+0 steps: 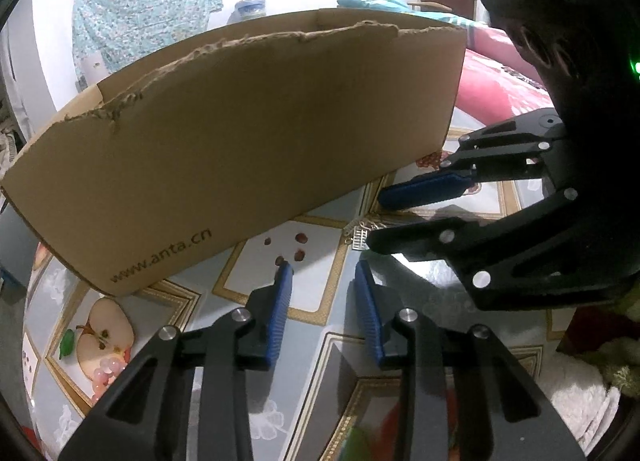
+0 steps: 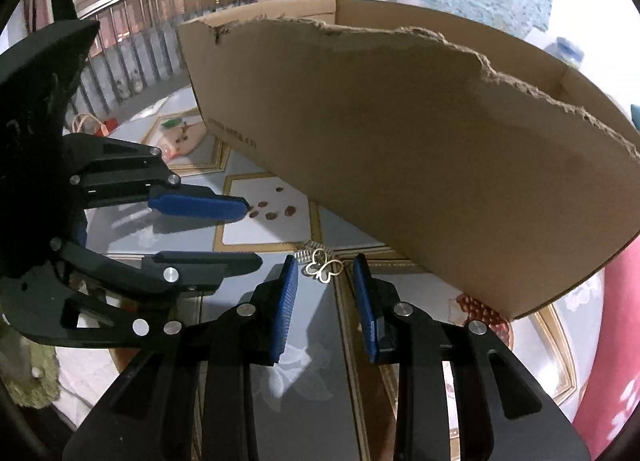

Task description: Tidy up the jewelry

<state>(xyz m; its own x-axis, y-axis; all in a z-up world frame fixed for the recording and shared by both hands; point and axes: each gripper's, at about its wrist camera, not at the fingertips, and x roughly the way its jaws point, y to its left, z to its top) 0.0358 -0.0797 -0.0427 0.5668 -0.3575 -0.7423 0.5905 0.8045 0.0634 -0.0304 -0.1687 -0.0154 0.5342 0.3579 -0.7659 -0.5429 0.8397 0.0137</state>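
Nearest my left camera, filling the bottom of the frame, is the left gripper (image 1: 323, 267), its blue pads (image 1: 282, 293) spread apart with nothing between them, above the glossy patterned tablecloth (image 1: 312, 289). From this side I see a cardboard box (image 1: 240, 149) across the middle of the frame, its top edge torn ragged, with "www.anta.cn" printed low on its near wall. At the lower left sits a printed apple half, and over it a small cluster of pink beads (image 1: 106, 371) that my other camera does not catch. The right gripper (image 1: 374, 221) reaches in from the right edge with its fingers released. Just at the tip of its lower finger, right of centre, I can make out only a small pale metal piece, the brooch (image 1: 358, 235), partly hidden; its shape is unclear here.

Close to my right camera, at the bottom centre, the right gripper (image 2: 326, 265) also stands open and empty. What this view adds is the brooch (image 2: 320, 263) itself: a silver openwork butterfly with looping wire wings and a small ribbed part at its upper left, lying flat on the tablecloth (image 2: 264, 229) just ahead of the fingertips, between them but not touching either that I can tell. It lies just in front of the box (image 2: 420, 165), outside it. The left gripper (image 2: 250, 235) enters from the left edge, fingers apart.
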